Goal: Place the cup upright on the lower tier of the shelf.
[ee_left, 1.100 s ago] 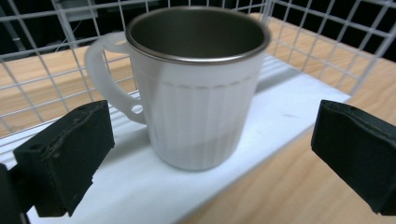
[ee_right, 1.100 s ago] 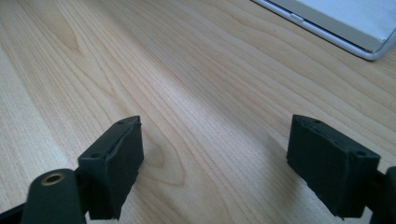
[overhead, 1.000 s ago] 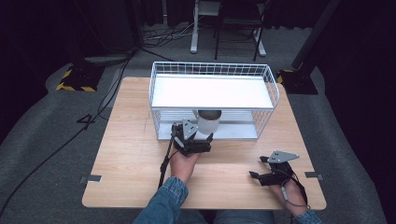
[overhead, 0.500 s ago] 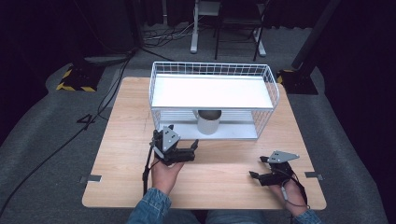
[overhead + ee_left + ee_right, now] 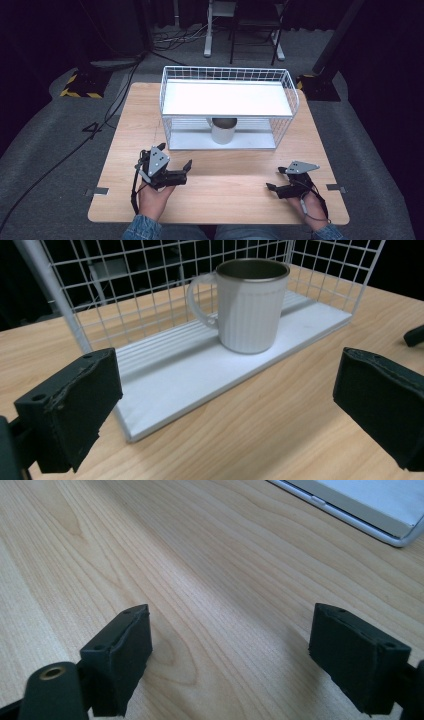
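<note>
A white ribbed mug [image 5: 223, 131] with a dark metal inside stands upright on the lower shelf of the white wire rack [image 5: 227, 75]. In the left gripper view the mug [image 5: 250, 305] has its handle to the left, on the rack's white base [image 5: 200, 375]. My left gripper [image 5: 186, 172] rests open on the table in front of the rack's left end and holds nothing. Its jaws [image 5: 227, 405] stand wide apart. My right gripper [image 5: 274, 179] lies open near the front right of the table. Bare wood shows between its pads [image 5: 245, 665].
The wooden table [image 5: 225, 200] has bare room along its front between the two grippers. The rack's top shelf [image 5: 227, 97] is a flat white panel over the mug. Cables and chair legs lie on the dark floor beyond the table.
My left gripper has let go of the mug under the rack's shelf and drawn back toward the near left. The right gripper has stayed still.
</note>
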{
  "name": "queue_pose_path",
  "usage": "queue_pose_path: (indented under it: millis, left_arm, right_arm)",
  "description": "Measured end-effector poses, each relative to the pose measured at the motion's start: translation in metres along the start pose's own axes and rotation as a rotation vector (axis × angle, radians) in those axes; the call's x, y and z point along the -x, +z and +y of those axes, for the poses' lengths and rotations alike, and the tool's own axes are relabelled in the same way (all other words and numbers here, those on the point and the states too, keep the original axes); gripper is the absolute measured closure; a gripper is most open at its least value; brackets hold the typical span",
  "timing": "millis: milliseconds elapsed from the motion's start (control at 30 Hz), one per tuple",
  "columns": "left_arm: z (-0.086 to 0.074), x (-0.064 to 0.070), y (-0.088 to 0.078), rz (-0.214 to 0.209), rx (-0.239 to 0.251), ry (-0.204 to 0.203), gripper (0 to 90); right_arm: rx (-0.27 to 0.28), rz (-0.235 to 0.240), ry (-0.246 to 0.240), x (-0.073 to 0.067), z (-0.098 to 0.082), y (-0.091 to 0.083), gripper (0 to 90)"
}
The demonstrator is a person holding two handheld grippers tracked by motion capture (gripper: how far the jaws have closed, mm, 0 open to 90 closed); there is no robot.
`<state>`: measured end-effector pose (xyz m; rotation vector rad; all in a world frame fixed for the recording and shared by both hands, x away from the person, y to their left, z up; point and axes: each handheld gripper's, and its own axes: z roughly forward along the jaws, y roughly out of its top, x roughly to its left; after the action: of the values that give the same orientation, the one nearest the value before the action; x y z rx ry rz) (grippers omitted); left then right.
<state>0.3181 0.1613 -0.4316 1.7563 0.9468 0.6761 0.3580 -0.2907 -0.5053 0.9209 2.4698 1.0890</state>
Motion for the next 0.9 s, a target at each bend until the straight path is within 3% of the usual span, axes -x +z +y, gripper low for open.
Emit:
queue_pose_path:
  millis: [267, 367, 433, 567, 667, 900]
  left_arm:
    - [-0.022, -0.014, -0.017, 0.008, -0.059, -0.012, 0.0]
    - [-0.032, -0.021, -0.02, 0.008, -0.085, -0.041, 0.0]
    - [-0.04, -0.027, -0.022, 0.027, -0.102, -0.067, 0.0]
    - [-0.05, -0.034, -0.024, 0.054, -0.133, -0.074, 0.0]
    - [-0.061, -0.042, -0.025, 0.066, -0.176, -0.108, 0.0]
    - [-0.084, -0.055, -0.022, 0.094, -0.301, -0.135, 0.0]
  right_arm:
    - [0.002, -0.001, 0.001, 0.0, 0.0, 0.0, 17.3]
    - [0.001, -0.001, 0.002, 0.0, 0.0, 0.0, 17.3]
    - [0.001, -0.001, 0.002, 0.0, 0.0, 0.0, 17.3]
    - [0.001, -0.001, 0.002, 0.0, 0.0, 0.0, 17.3]
    - [0.001, -0.001, 0.002, -0.001, 0.0, 0.0, 17.3]
    - [0.001, -0.001, 0.002, 0.0, 0.0, 0.0, 17.3]
